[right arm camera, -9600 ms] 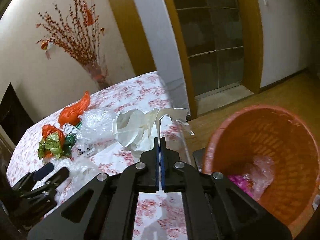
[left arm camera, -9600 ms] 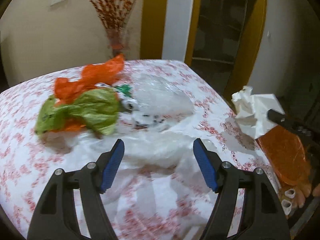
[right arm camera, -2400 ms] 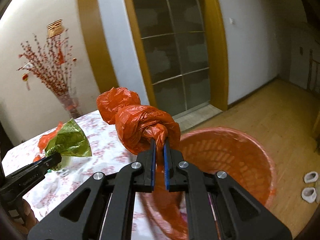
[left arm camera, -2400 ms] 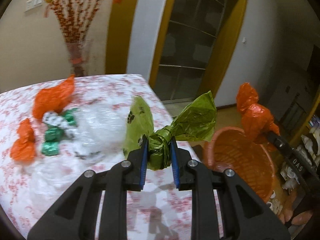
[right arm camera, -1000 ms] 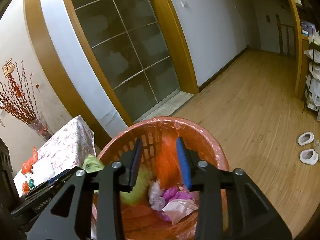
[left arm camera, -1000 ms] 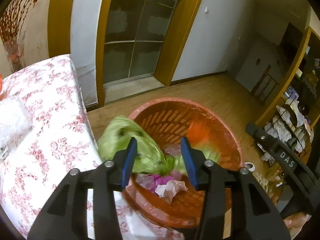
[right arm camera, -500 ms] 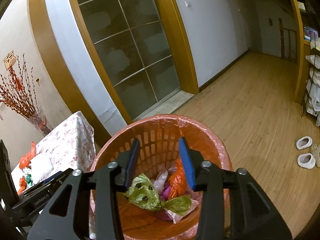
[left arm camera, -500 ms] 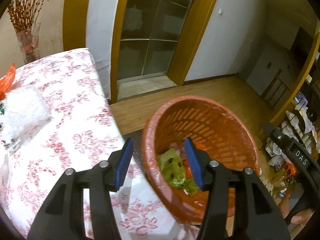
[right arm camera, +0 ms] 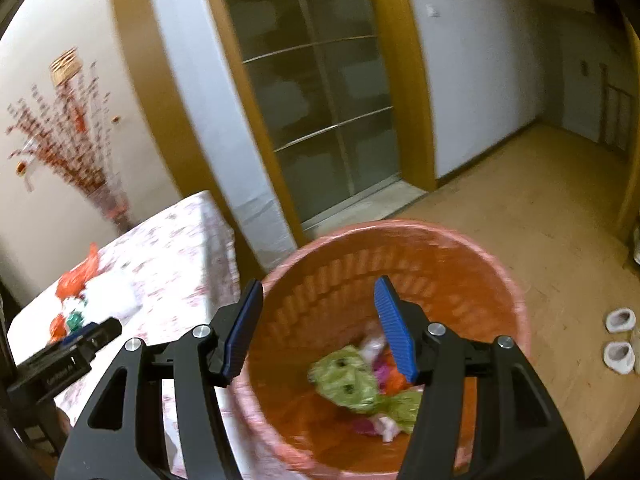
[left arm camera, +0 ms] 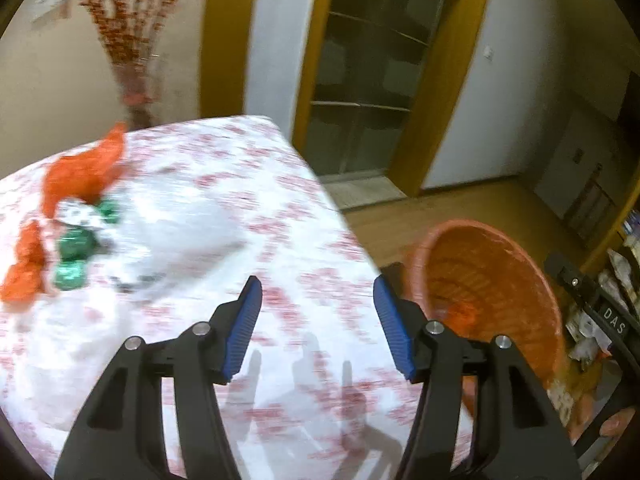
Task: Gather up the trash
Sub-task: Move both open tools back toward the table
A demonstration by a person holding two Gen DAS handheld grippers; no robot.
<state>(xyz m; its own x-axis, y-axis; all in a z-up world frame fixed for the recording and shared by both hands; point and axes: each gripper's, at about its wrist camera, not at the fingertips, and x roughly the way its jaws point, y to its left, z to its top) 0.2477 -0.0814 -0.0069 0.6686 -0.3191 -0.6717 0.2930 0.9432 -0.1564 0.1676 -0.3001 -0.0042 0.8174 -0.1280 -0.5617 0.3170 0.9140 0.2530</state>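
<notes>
My left gripper (left arm camera: 318, 326) is open and empty above the right part of the flowered table (left arm camera: 256, 240). Orange bags (left arm camera: 80, 172), green wrappers (left arm camera: 74, 256) and clear plastic (left arm camera: 172, 224) lie at the table's far left. The orange trash basket (left arm camera: 516, 264) stands on the floor right of the table. My right gripper (right arm camera: 318, 326) is open and empty above the basket (right arm camera: 496, 256). A green bag (right arm camera: 348, 380) and an orange bag (right arm camera: 394, 380) lie inside the basket with other scraps.
A vase of red branches (left arm camera: 132, 60) stands at the table's far edge by the wall. Glass doors (right arm camera: 320, 92) are behind the basket. White slippers (right arm camera: 618, 340) lie on the wooden floor to the right. A cluttered shelf (left arm camera: 616, 280) is at the far right.
My left gripper has swung from the basket back over the table, and the trash pile is in view again. My right gripper has opened wider and stays above the basket.
</notes>
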